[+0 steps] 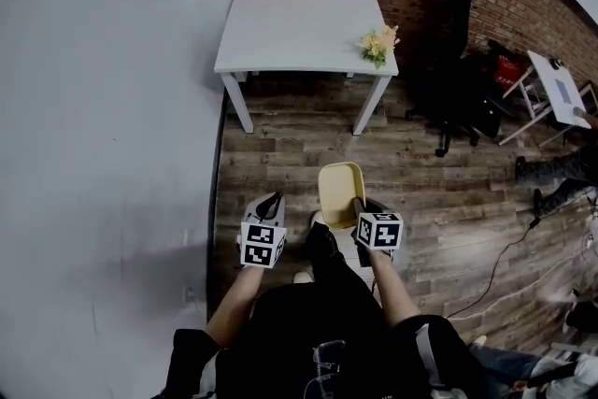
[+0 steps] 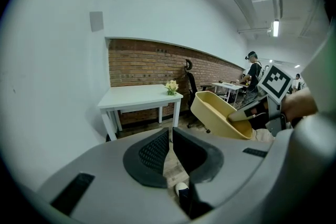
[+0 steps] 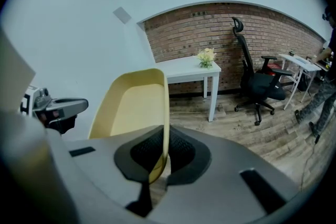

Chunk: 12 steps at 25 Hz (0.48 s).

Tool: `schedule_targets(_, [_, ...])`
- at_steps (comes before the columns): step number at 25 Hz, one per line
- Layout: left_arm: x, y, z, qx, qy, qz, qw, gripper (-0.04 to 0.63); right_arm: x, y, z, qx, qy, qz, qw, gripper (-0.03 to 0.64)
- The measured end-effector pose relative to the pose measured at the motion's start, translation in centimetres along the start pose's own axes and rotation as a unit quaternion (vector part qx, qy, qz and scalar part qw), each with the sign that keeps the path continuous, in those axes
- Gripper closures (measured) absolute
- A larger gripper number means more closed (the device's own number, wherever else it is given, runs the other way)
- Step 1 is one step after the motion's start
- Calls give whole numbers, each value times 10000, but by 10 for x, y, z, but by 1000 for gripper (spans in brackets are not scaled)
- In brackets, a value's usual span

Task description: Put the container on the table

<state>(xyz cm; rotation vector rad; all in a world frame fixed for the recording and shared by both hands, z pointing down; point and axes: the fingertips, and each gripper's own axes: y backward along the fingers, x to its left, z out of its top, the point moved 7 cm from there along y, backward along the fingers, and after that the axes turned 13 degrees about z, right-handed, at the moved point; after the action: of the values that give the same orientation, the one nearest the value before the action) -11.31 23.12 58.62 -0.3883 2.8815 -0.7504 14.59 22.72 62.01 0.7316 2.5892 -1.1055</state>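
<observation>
A pale yellow container (image 1: pixel 341 193) hangs above the wooden floor, well short of the white table (image 1: pixel 299 28). My right gripper (image 1: pixel 359 206) is shut on its near rim; in the right gripper view the thin yellow wall (image 3: pixel 165 134) sits pinched between the dark pads. The container (image 2: pixel 220 114) shows tilted at the right of the left gripper view. My left gripper (image 1: pixel 272 204) is beside it on the left, apart from it, jaws shut with nothing between them (image 2: pixel 171 152). The table (image 3: pixel 189 73) stands ahead against the brick wall.
A small bunch of yellow flowers (image 1: pixel 378 44) sits at the table's right front corner. A black office chair (image 1: pixel 458 61) stands right of the table, with another white desk (image 1: pixel 559 89) further right. A grey wall (image 1: pixel 103 107) runs along the left. Cables lie on the floor at the right.
</observation>
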Motion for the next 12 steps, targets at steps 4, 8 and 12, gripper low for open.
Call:
schedule_targets(4, [8, -26, 15, 50, -4, 65, 10000, 561, -14, -22, 24, 21, 18, 53, 10000, 592])
schedule_targets(8, [14, -51, 36, 81, -12, 131, 9999, 561, -28, -41, 56, 53, 35, 93, 9999, 591])
schedule_targets(12, [20, -76, 59, 95, -6, 203, 9997, 561, -40, -57, 88, 89, 78, 115, 9999, 592])
